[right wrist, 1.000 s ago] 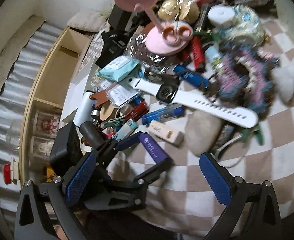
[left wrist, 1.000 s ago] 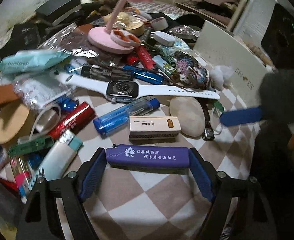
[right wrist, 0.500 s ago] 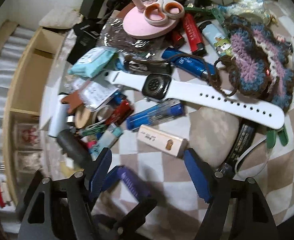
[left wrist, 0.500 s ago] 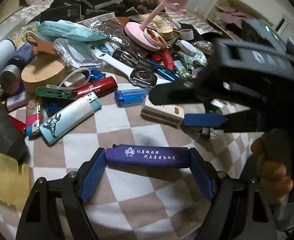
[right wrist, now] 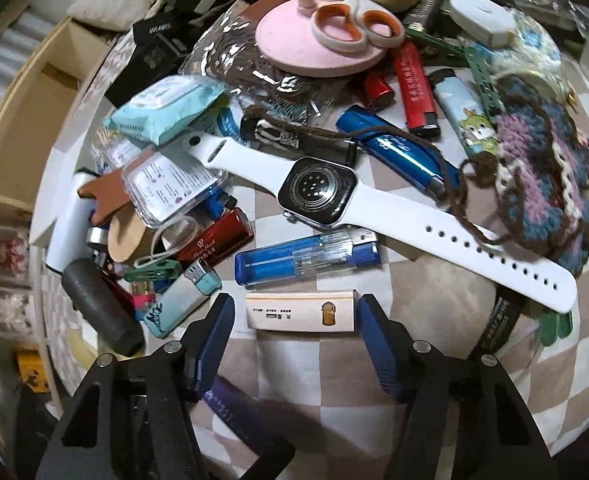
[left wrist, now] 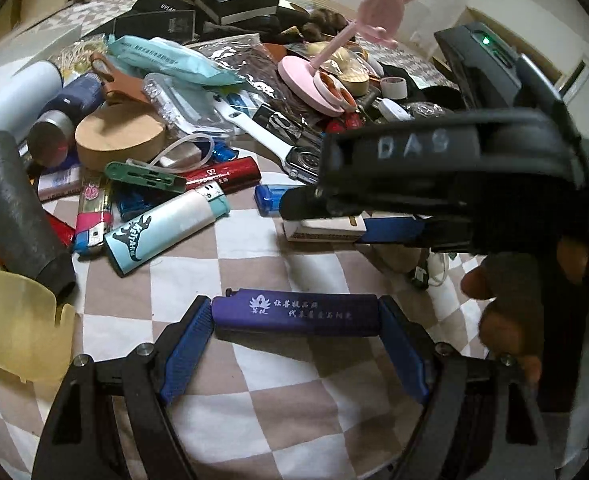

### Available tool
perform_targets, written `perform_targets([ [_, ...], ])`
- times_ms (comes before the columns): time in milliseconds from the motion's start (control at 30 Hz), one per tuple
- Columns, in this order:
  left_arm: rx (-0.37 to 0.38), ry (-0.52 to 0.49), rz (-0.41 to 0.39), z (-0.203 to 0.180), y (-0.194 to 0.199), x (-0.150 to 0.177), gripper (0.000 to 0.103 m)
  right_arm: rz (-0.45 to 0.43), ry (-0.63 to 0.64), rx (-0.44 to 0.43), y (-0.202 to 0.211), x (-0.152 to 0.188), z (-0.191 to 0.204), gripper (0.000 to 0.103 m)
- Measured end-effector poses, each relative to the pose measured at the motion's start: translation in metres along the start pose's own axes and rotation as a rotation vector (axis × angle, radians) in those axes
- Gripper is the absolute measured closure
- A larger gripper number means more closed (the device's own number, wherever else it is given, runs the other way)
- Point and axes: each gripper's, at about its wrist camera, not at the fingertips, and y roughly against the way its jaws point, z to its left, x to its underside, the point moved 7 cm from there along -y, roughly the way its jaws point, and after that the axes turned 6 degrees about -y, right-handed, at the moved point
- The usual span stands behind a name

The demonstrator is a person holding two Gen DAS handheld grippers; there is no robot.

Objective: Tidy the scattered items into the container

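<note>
Left tongs clamp a purple printed plastic lighter end to end; right tongs are closing around a cream rectangular lighter, pads not yet touching.

— Where's the left camera looking?
— Steeply down along its fingers, close over the checkered cloth.
— And the right?
— Steeper and nearer still. Both catch the cream box and white watch.

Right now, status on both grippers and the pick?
Left gripper shut on purple lighter, clear of the checked cloth. Right gripper closing around cream lighter, pads not yet touching. Blue lighter and watch crowd just beyond.
</note>
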Motion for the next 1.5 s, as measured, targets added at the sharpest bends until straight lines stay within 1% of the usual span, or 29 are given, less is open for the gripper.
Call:
perform_targets([
  [167,0.003,0.006,0.0,0.0,0.0,-0.001,0.021,-0.011,0.102,0.067,-0.004,-0.002,0.005,0.044],
  [333,0.0,0.004,0.002,0.0,-0.003,-0.005,0.021,-0.008,0.149,0.071,-0.001,-0.002,0.003,0.044],
  [567,-0.007,0.02,0.002,0.003,-0.002,-0.004,0.021,-0.002,0.124,0.01,0.013,-0.003,-0.008,0.044],
  [833,-0.026,0.01,0.01,0.004,-0.004,-0.005,0.021,0.002,0.122,-0.079,0.035,0.009,-0.013,0.044],
  [1133,-0.039,0.008,0.013,0.005,-0.005,-0.005,0.021,-0.05,0.148,-0.154,0.061,0.021,-0.002,0.044],
  [1367,-0.044,0.014,-0.004,0.005,-0.004,-0.009,0.021,-0.069,0.157,-0.223,0.09,0.02,-0.014,0.044],
  [1500,-0.062,0.0,-0.029,0.004,0.001,-0.012,0.021,-0.083,0.15,-0.251,0.101,0.018,-0.024,0.044],
])
